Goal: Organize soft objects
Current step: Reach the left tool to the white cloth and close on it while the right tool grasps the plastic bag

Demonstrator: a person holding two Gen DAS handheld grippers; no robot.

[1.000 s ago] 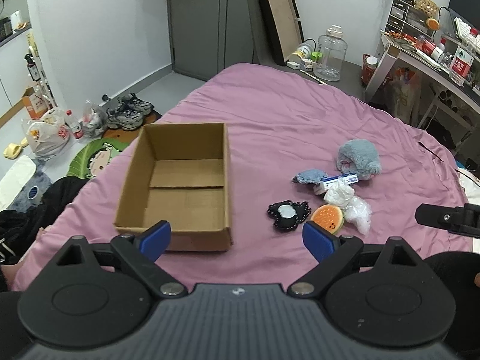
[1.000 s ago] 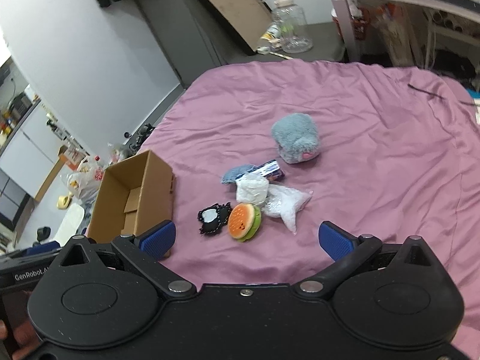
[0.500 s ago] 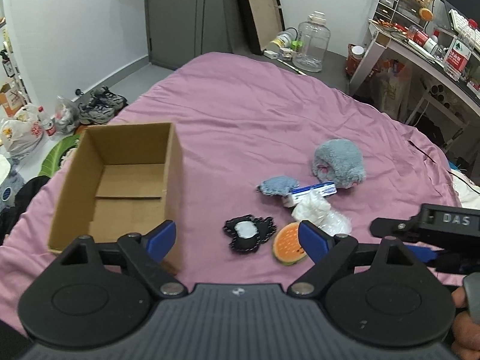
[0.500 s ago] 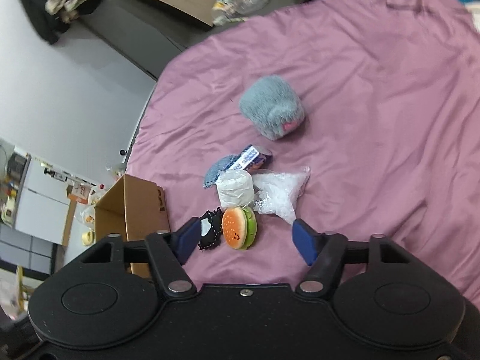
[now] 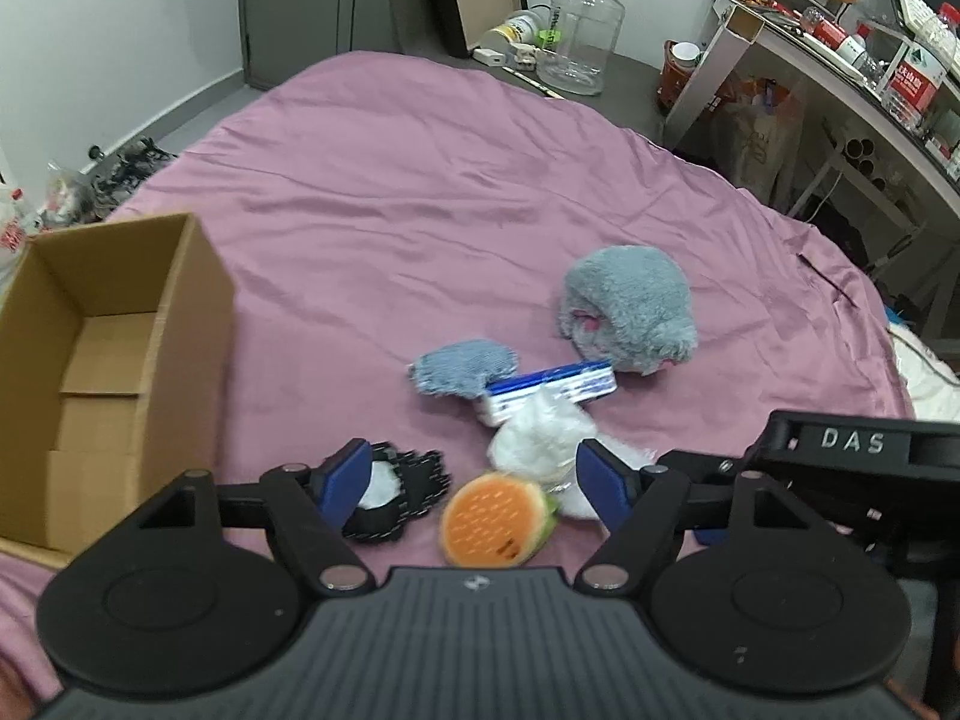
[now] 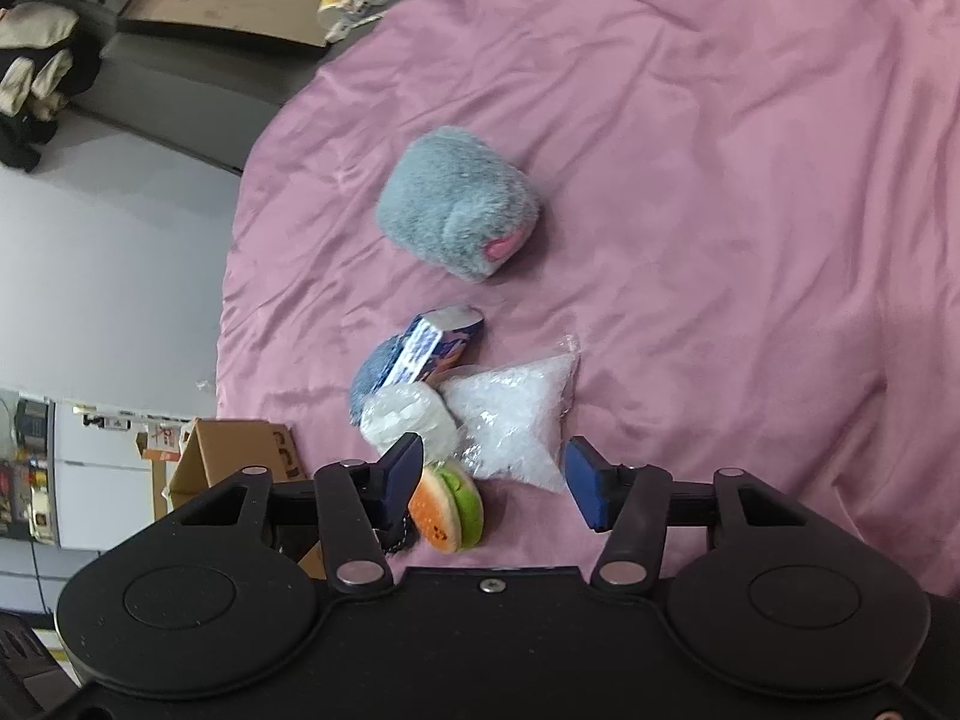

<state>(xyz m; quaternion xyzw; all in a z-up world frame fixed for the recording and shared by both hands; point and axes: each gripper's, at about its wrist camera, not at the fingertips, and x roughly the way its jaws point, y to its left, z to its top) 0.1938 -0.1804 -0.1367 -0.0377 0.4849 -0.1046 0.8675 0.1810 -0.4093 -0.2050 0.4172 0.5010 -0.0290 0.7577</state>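
Looking along the left tool (image 5: 474, 483), both blue pads stand spread wide with nothing between them, above a small pile of soft things on the pink bed sheet (image 5: 420, 180). A burger plush (image 5: 495, 522) lies just under the gap, nearest the camera. To its left sits a black paw-shaped pad (image 5: 402, 492) with a white centre, partly behind the left pad. Beyond the burger lies a white crinkly bundle (image 5: 534, 441), then a blue-and-white packet (image 5: 552, 390) touching a flat blue-grey cloth (image 5: 462, 363). A fluffy grey plush (image 5: 630, 309) rests farther back and to the right. An open cardboard box (image 5: 114, 372) stands on the bed at the left, well apart from the pile. The right tool's black body, marked DAS, shows at the right edge.

From the right wrist, the right tool (image 6: 492, 480) is likewise spread and holds nothing. The burger plush (image 6: 447, 507) stands on edge just beside its left pad, and a clear bag of white bits (image 6: 513, 414) lies between the pads' lines. A white wad (image 6: 408, 417), the packet (image 6: 435, 345) and the grey plush (image 6: 459, 210) lie beyond. The box (image 6: 240, 456) shows at the lower left.
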